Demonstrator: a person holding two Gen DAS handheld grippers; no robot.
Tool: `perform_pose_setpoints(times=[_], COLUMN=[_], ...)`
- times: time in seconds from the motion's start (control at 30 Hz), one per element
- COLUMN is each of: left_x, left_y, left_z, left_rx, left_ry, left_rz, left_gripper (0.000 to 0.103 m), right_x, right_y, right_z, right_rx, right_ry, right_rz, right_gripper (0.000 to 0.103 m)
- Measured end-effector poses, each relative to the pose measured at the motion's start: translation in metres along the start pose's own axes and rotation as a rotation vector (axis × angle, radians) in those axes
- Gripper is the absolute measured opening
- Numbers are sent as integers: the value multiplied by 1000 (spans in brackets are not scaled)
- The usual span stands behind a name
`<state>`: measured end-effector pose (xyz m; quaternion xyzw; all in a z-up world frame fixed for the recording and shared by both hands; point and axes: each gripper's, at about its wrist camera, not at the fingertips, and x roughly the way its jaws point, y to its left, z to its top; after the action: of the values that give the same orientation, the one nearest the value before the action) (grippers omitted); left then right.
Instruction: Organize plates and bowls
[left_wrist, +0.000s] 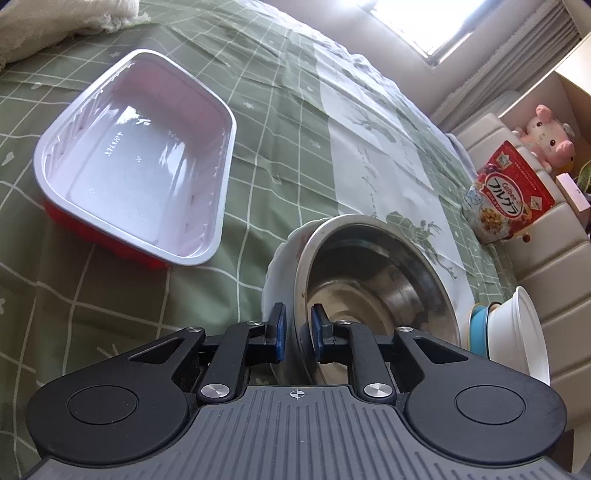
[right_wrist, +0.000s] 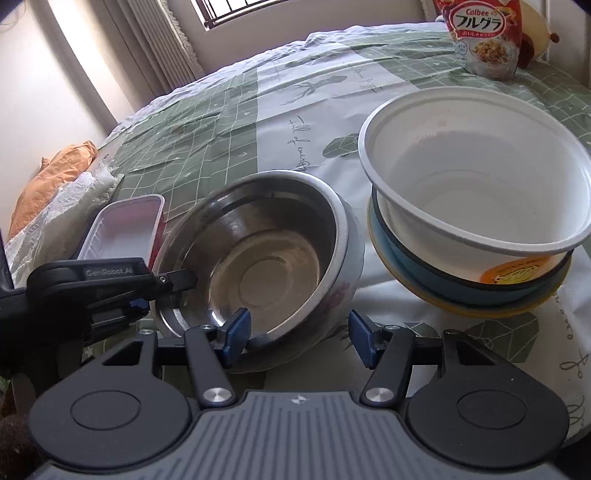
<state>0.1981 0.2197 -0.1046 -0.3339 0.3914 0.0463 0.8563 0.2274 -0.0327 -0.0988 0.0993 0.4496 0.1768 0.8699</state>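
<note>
A steel bowl (left_wrist: 373, 295) with a white flowered outside stands on the green checked tablecloth (left_wrist: 258, 92). My left gripper (left_wrist: 298, 328) is shut on its rim, one pad inside and one outside. In the right wrist view the same bowl (right_wrist: 266, 266) lies just ahead, with the left gripper (right_wrist: 177, 280) clamped on its left rim. My right gripper (right_wrist: 300, 338) is open; the bowl's near wall sits between its blue pads (right_wrist: 236, 332) without being pressed. To the right is a stack: a white plastic bowl (right_wrist: 472, 177) in a blue bowl (right_wrist: 461, 288) on a yellow plate (right_wrist: 480, 312).
A red tray with a white inside (left_wrist: 140, 158) lies left of the steel bowl. A cereal bag (right_wrist: 484, 37) stands at the far table edge near a pink plush pig (left_wrist: 550, 136). White lace cloth (right_wrist: 62, 206) and orange cloth (right_wrist: 55, 173) lie at the left.
</note>
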Motion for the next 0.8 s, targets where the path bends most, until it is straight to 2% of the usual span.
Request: perform_pose_setpoints(times=[0.07, 0.23, 0.33, 0.43, 0.57, 0.7, 0.77, 0.8], left_x=[0, 0, -5, -13, -20, -12, -4, 0], left_y=[4, 14, 21, 18, 5, 2, 5, 7], left_z=[1, 6, 8, 9, 12, 20, 25, 27], left_rx=[-17, -72, -104, -88, -11, 22, 13, 2], left_ry=[2, 34, 31, 15, -24, -10, 18, 39], left_rz=[-16, -58, -81, -70, -7, 47, 49, 39], left_gripper=[18, 19, 19, 19, 21, 42, 45, 43], right_x=[11, 30, 31, 34, 33, 34, 35, 35], right_y=[-3, -6, 0, 1, -2, -8, -8, -8], right_z=[1, 3, 1, 3, 5, 7, 9, 9], right_rx=[26, 76, 56, 50, 45, 58, 56, 54], right_ry=[15, 113, 106, 108, 73, 77, 84, 89], right_rz=[-10, 92, 74, 69, 16, 25, 32, 39], right_gripper=[60, 59, 59, 59, 59, 59, 59, 59])
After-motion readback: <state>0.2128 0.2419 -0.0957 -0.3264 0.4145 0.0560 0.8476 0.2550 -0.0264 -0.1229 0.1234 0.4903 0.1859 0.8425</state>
